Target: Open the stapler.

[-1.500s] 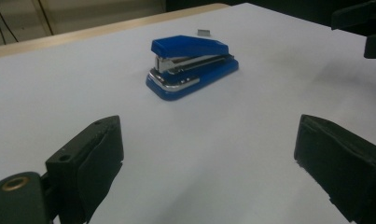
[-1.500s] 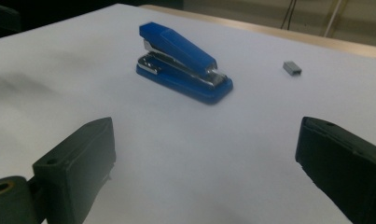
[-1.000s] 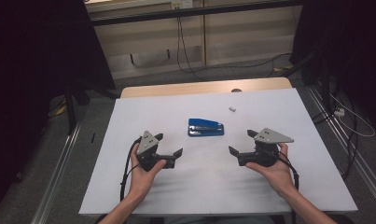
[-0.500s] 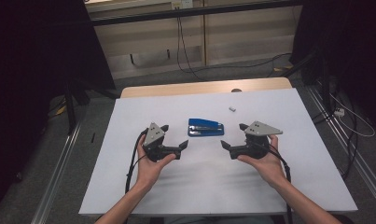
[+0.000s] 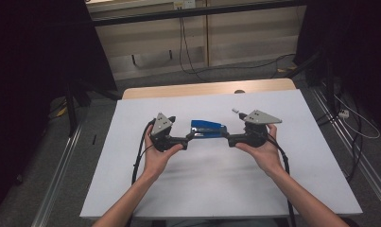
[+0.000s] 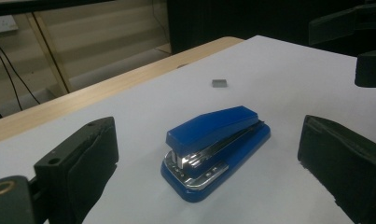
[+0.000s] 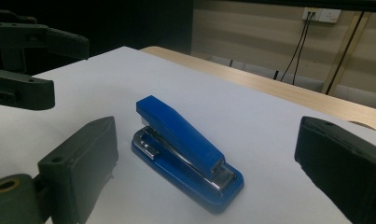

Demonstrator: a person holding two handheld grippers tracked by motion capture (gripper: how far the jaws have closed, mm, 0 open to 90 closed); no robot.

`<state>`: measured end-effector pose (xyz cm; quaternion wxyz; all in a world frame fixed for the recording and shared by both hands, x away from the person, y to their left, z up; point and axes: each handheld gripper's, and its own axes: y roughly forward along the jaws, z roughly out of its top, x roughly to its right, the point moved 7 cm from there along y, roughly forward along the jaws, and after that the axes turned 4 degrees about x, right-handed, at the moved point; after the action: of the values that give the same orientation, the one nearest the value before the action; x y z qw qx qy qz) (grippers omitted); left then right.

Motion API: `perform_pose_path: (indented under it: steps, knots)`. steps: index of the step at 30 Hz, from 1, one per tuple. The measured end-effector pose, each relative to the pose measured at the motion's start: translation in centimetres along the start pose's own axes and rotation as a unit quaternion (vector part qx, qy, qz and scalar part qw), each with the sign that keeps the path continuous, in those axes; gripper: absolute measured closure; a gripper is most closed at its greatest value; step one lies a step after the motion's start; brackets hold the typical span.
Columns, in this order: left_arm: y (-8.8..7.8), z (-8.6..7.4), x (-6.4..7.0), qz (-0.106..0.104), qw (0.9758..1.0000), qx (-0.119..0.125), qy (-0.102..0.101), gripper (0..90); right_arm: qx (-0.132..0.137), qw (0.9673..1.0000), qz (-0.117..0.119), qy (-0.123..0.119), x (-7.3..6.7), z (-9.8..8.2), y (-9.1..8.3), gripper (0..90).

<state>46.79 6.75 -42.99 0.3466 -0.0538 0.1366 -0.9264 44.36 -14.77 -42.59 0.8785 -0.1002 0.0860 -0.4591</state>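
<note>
Stapler (image 5: 208, 128) sits mid-table, between your left gripper (image 5: 192, 136) at 9 o'clock and right gripper (image 5: 224, 137) at 3 o'clock, both spread wide. It's probably hard, smooth, a bit heavy; pinch its long sides.

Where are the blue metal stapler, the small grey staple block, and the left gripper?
blue metal stapler (image 6: 213, 126), left gripper view, on its blue top cover.
small grey staple block (image 6: 219, 83), left gripper view, on its top face.
left gripper (image 5: 189, 137), high view, midway between its fingertips.
</note>
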Motion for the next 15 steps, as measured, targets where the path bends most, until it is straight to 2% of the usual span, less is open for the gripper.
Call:
perform_pose_path:
  steps: [1, 4, 7, 11, 15]
  knots:
    - [0.6, -0.3, -0.3, 0.002, 1.0000, -0.002, -0.008, 5.1, 0.000, 1.0000, 0.002, 0.006, 0.2, 0.0, 0.6, 7.8]
    - [1.1, -0.5, -0.7, 0.006, 0.9999, -0.009, -0.006, 4.8, 0.002, 1.0000, 0.001, 0.007, 0.4, 0.0, 1.1, 8.4]
    - [1.9, -0.2, -1.3, 0.008, 0.9998, -0.011, -0.016, 4.1, 0.007, 0.9999, 0.002, 0.008, 0.6, 0.6, 2.0, 9.7]
    - [2.9, 0.1, -2.1, 0.019, 0.9997, -0.017, -0.002, 4.3, 0.014, 0.9998, 0.002, 0.011, 1.1, 1.5, 2.9, 11.0]
    - [3.8, 0.4, -2.8, 0.030, 0.9993, -0.020, 0.013, 5.9, 0.010, 0.9999, 0.003, 0.007, 1.3, 1.6, 3.5, 11.5]
